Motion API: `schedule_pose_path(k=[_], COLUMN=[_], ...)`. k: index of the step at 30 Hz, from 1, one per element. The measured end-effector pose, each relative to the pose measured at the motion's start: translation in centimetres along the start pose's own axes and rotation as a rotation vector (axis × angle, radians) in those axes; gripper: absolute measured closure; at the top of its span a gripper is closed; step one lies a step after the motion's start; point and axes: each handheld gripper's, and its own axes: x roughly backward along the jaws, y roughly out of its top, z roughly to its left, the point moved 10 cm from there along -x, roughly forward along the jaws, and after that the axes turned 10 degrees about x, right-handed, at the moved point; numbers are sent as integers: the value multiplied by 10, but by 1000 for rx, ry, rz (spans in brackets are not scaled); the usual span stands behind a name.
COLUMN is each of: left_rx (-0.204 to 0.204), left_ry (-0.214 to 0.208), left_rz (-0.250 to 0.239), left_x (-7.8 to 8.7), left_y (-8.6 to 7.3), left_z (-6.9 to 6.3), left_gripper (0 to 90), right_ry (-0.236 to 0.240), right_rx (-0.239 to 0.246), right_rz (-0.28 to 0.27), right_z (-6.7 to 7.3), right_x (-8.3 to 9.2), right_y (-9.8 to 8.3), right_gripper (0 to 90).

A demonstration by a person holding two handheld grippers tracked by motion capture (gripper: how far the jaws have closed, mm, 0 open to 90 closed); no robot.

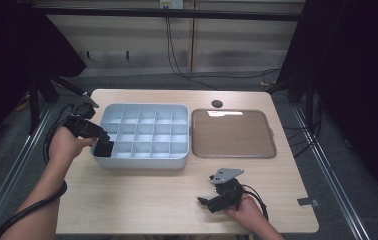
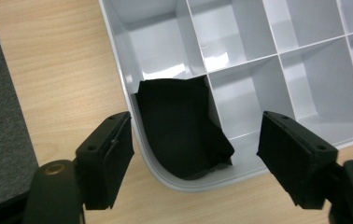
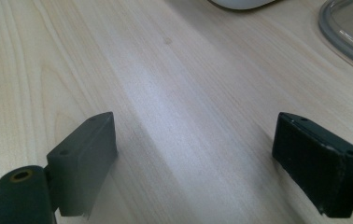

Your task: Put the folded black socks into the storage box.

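A folded black cloth point(image 2: 179, 130) lies in the near-left corner compartment of a grey divided box point(image 2: 165, 179). My left gripper point(image 2: 195, 123) hovers just above that corner, open, one jaw outside the box wall and the other over the neighbouring compartment; neither pad touches the cloth. From the high view the left gripper point(image 1: 99, 140) sits at the box's point(image 1: 142, 162) left front corner over the black cloth point(image 1: 103, 148). My right gripper point(image 1: 208, 200) rests low near the table's front edge, open, with bare wood between its jaws point(image 3: 193, 130).
A clear flat lid point(image 1: 234, 134) lies to the right of the box, and its rim point(image 3: 347, 32) shows in the right gripper view. The box's other compartments look empty. A round cable hole point(image 1: 217, 103) sits at the table's back.
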Motion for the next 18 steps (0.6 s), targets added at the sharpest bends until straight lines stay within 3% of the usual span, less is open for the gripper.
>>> schedule_pose_path(k=[6,18], left_rx=[-19,-42], left_ry=[-8,-22], left_rz=[9,29], left_x=[0,-7], left_y=[-2,-7], left_z=[-3,-13], left_gripper=[207,201], right_ry=[2,2], right_rx=[1,-2], right_rz=[1,1], right_z=[0,0], right_x=[0,0], right_y=[0,0], right_gripper=[133,133])
